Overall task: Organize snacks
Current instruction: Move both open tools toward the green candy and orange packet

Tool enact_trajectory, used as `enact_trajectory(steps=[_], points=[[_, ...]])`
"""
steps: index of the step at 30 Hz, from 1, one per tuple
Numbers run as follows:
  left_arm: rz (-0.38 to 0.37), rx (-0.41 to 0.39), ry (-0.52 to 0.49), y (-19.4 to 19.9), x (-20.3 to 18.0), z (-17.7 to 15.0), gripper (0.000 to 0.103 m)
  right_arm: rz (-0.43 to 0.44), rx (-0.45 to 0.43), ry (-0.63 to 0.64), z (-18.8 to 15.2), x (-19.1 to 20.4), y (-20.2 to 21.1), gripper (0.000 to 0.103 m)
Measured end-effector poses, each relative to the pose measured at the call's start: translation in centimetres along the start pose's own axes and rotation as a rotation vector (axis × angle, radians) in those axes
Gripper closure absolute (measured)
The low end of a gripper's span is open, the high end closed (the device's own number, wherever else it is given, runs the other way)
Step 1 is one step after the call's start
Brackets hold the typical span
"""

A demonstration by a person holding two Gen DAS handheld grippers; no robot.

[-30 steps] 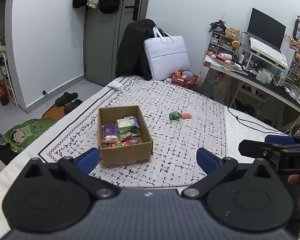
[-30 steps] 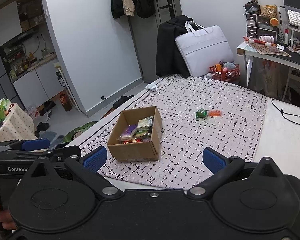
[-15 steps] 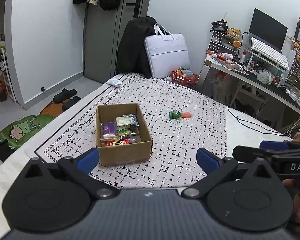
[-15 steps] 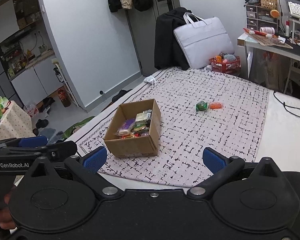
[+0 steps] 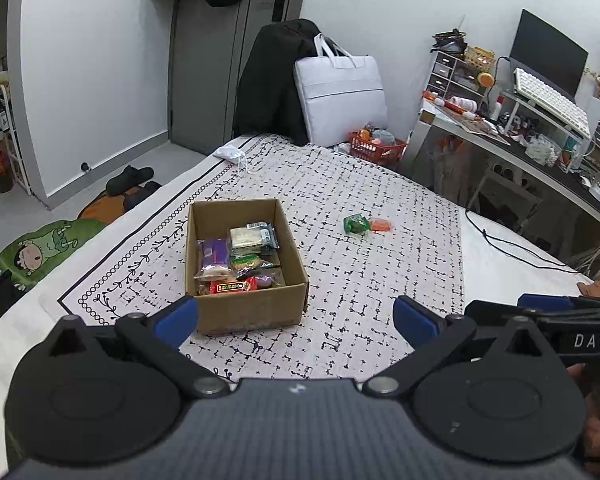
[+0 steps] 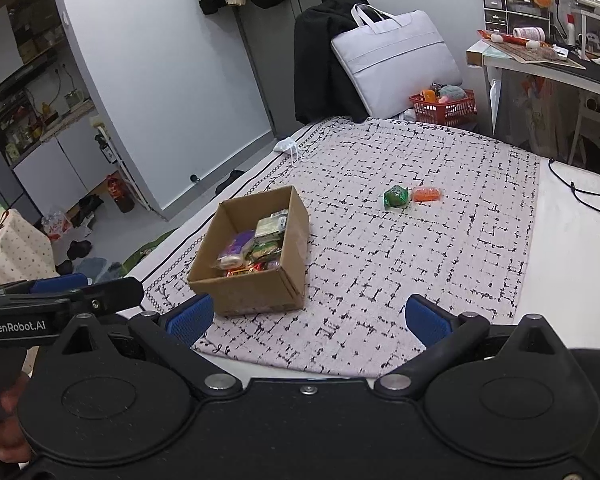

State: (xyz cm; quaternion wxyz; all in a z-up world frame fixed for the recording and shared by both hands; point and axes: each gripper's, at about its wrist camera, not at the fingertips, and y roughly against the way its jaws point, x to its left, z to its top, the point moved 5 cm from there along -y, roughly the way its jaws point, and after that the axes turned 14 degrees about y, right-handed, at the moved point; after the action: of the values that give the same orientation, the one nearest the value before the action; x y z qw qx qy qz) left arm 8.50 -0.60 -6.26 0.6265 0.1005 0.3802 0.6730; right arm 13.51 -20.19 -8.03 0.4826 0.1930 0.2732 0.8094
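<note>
An open cardboard box (image 5: 244, 312) (image 6: 256, 292) holding several snack packets stands on the patterned cloth (image 5: 360, 280). A green snack (image 5: 356, 224) (image 6: 395, 196) and an orange snack (image 5: 380, 224) (image 6: 426, 194) lie side by side on the cloth beyond the box. My left gripper (image 5: 296, 316) is open and empty, just in front of the box. My right gripper (image 6: 308, 316) is open and empty, near the cloth's front edge, right of the box. Each gripper shows at the edge of the other's view.
A red basket (image 5: 376, 148), a grey bag (image 5: 340, 96) and a black coat (image 5: 272, 80) stand at the bed's far end. A cluttered desk (image 5: 520, 136) is on the right. A cable (image 5: 512, 248) lies on the sheet. The floor drops off left.
Both grippers have moved slightly forward and higher over the bed; the box and snacks sit a little lower and nearer in view. Both stay open and empty.
</note>
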Motion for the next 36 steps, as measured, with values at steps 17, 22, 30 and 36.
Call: enact_trajectory(steps=[17, 22, 30, 36], points=[[0.009, 0.045, -0.038, -7.3, -2.9, 2.4, 0.0, -0.027, 0.015, -0.061, 2.7, -6.0, -5.1, 0.006], [0.015, 0.079, -0.035, -10.3, -4.0, 2.9, 0.0, -0.021, 0.038, -0.082, 3.3, -7.9, -7.2, 0.007], [0.027, 0.125, -0.029, -15.3, -6.1, 3.8, 0.0, -0.004, 0.071, -0.144, 4.3, -11.7, -10.9, 0.016], [0.034, 0.144, -0.065, -19.5, -9.0, 4.2, 0.0, -0.003, 0.096, -0.215, 4.9, -15.5, -14.0, 0.022]])
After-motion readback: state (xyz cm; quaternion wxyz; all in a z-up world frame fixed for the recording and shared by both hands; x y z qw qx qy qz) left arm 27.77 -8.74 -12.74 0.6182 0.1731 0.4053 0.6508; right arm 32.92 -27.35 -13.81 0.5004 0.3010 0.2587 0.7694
